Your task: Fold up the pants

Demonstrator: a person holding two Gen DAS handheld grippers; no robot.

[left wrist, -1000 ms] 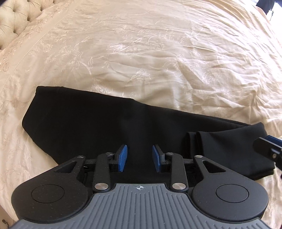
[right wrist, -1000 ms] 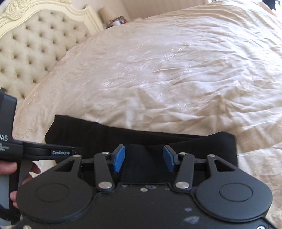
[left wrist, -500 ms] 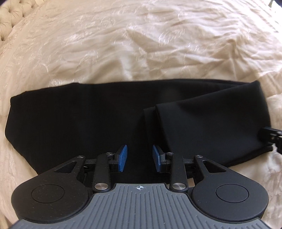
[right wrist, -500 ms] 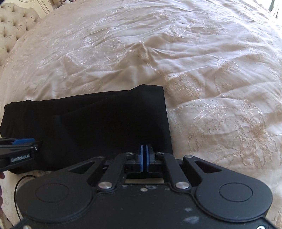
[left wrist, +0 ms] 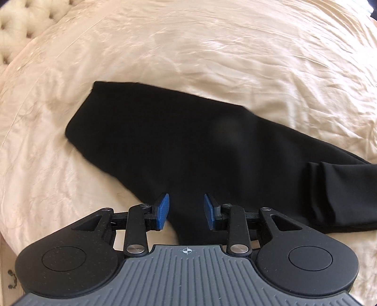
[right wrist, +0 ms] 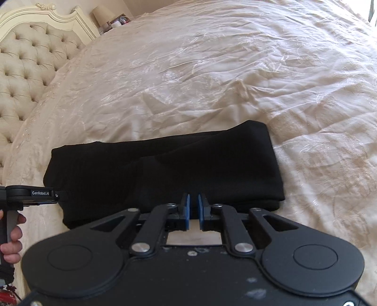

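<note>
Black pants (left wrist: 188,146) lie flat on the cream bedspread (left wrist: 212,58), their right end doubled over into a thicker fold (left wrist: 341,188). My left gripper (left wrist: 186,210) is open, its blue pads apart above the near edge of the pants with nothing gripped. In the right wrist view the pants (right wrist: 165,169) form a long folded band. My right gripper (right wrist: 193,209) sits at their near edge; its jaws are opening, a narrow gap shows and no cloth is between the pads. The left gripper (right wrist: 60,195) juts in from the left, held by a hand (right wrist: 11,235).
A tufted cream headboard (right wrist: 26,61) runs along the left side of the bed. A lamp and small items (right wrist: 103,16) stand on a bedside table beyond it. Wrinkled bedspread (right wrist: 235,70) stretches beyond and right of the pants.
The right gripper closed its wide jaws, then parted them slightly, and swung along the pants' near edge. The left gripper swept sideways over the pants and back, its jaws unchanged.
</note>
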